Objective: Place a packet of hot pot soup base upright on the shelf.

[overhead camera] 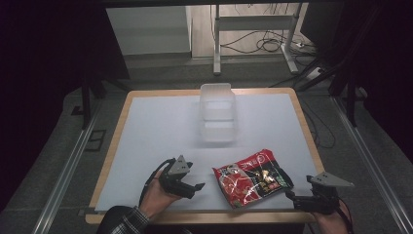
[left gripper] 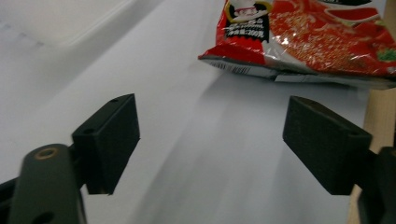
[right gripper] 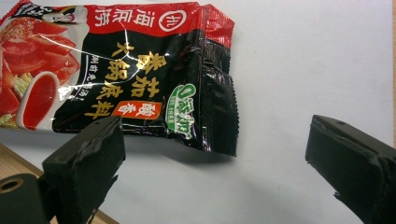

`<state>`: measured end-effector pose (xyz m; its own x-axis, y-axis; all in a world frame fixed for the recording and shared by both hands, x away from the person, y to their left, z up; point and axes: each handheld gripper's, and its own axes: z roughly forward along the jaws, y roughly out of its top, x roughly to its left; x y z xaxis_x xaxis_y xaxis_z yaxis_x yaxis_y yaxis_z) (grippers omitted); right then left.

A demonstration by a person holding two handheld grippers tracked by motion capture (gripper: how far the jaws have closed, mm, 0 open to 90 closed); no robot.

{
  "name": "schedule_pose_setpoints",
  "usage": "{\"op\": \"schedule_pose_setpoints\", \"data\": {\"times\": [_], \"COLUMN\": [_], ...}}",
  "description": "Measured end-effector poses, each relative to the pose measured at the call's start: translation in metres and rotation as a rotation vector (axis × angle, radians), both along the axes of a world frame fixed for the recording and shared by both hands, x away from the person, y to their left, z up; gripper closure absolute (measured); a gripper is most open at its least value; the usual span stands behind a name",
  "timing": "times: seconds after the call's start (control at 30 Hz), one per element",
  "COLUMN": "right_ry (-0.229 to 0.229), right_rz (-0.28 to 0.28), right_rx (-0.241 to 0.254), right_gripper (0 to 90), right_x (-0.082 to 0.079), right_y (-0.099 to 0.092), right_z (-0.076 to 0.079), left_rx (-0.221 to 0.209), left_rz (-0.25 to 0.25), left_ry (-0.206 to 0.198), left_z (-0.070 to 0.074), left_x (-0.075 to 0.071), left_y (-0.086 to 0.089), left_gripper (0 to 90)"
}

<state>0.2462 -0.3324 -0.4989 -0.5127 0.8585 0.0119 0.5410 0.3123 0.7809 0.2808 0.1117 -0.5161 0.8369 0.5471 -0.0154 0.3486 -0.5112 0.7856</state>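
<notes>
A red and black sauce packet (overhead camera: 253,178) lies flat on the white sheet near the table's front edge, right of centre. My left gripper (overhead camera: 197,187) rests low just left of the packet and points at it, jaws open with nothing between them. In the left gripper view the packet (left gripper: 317,37) lies ahead of the open left gripper (left gripper: 210,140), apart from both pads. My right gripper (overhead camera: 291,197) sits at the packet's right end, over the table's front edge. In the right gripper view the packet's black end (right gripper: 121,70) lies just beyond the open right gripper (right gripper: 215,154).
A clear plastic container (overhead camera: 217,112) stands at the middle back of the table. The white sheet (overhead camera: 160,131) covers a wooden tabletop whose bare rim (overhead camera: 111,146) shows around it. Cables and a metal frame lie on the floor beyond.
</notes>
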Motion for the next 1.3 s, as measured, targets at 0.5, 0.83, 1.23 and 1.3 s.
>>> {"op": "schedule_pose_setpoints", "data": {"times": [0.5, 0.83, 1.23, 1.3], "right_ry": [0.012, 0.019, 0.025, 0.025], "right_rz": [0.014, 0.020, 0.024, 0.024], "right_rx": [-0.004, -0.008, -0.016, -0.016], "right_gripper": [5.4, 5.4, 5.4, 5.4], "right_x": [0.001, 0.002, 0.003, 0.003], "right_y": [0.002, 0.003, 0.004, 0.004], "right_z": [-0.002, -0.003, -0.004, -0.004], "left_rx": [-0.061, -0.086, -0.099, -0.098], "left_rz": [-0.095, -0.158, -0.192, -0.193], "left_ry": [0.026, 0.035, 0.044, 0.041], "left_z": [0.009, 0.009, 0.003, 0.002], "left_x": [-0.001, -0.002, -0.005, -0.006], "left_y": [-0.019, -0.043, -0.068, -0.072], "left_gripper": [46.8, 61.6, 89.8, 89.7]}}
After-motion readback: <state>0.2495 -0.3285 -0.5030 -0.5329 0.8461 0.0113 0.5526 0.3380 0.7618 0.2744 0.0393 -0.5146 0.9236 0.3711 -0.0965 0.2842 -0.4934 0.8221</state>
